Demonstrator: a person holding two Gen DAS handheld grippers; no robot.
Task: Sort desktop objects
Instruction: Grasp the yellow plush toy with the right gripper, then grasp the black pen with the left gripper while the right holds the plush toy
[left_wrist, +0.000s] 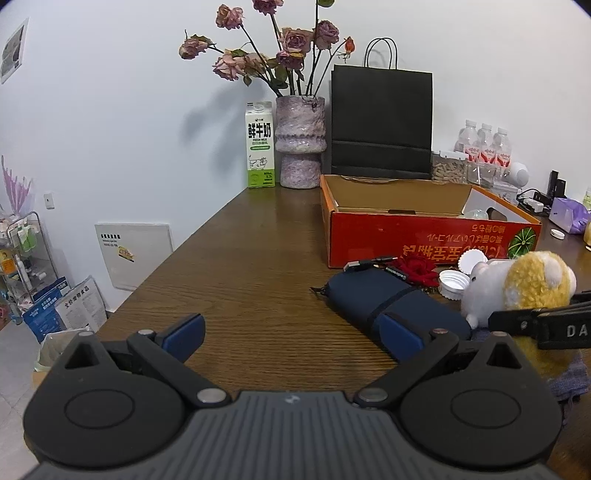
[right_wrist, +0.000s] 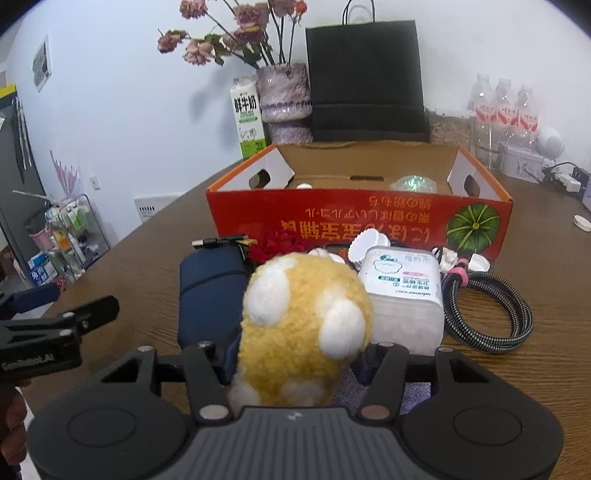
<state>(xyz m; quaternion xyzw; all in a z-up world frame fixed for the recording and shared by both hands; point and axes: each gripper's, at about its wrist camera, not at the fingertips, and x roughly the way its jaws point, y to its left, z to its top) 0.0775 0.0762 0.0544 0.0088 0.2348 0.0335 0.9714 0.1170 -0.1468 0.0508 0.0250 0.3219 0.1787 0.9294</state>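
A yellow and white plush toy sits on a purple cloth in front of the red cardboard box. My right gripper is shut on it, one finger pressed against each side. The left wrist view shows the same plush toy at far right, with the right gripper across it. My left gripper stands open over bare table, its right finger just above a navy pouch. Nothing lies between its fingers.
Before the box lie a white swab container, a coiled braided cable, white caps, a red flower and a USB plug. A milk carton, vase, black bag and bottles line the wall.
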